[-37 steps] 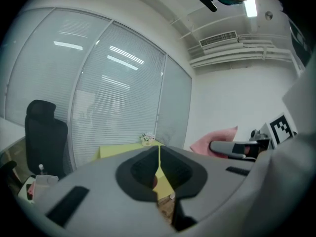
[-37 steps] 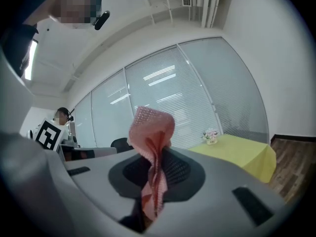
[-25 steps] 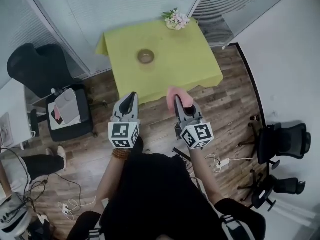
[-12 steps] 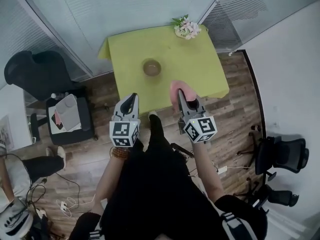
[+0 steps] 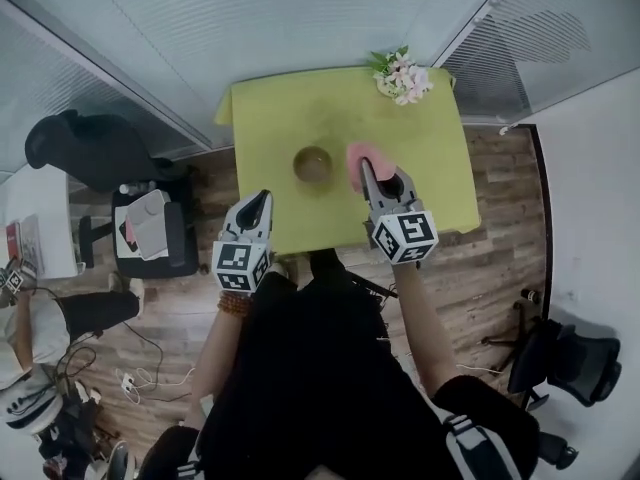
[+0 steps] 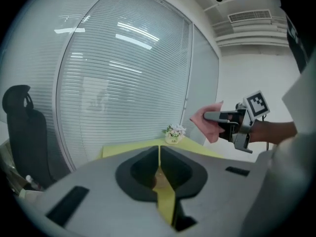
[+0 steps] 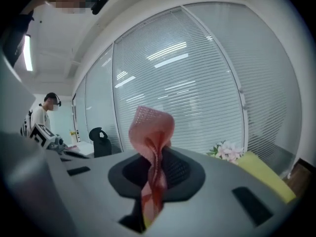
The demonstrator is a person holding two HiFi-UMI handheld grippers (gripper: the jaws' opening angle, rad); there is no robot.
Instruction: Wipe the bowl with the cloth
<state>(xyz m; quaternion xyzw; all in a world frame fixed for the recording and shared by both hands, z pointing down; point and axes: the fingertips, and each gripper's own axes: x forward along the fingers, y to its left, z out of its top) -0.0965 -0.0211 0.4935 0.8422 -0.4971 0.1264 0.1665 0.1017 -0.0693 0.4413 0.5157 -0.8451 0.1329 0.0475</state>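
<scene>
Here's the table (image 5: 280, 118) under a yellow-green cover, matt and smooth, cloth by the look of it. At the table's middle, the bowl (image 5: 312, 163) shows brown with a dull sheen. The pink cloth (image 7: 151, 127) is a soft open mesh, all crumpled. Left gripper (image 5: 262, 200) and right gripper (image 5: 368, 173) are smooth matt grey plastic. Around the table, the floor (image 5: 500, 218) is grained wood planks.

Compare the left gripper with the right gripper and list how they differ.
The right gripper is shut on the pink cloth; the left gripper is shut on nothing. In the head view the right gripper is level with the bowl, while the left gripper sits short of it. Both have closed jaws and point toward the green table.
</scene>
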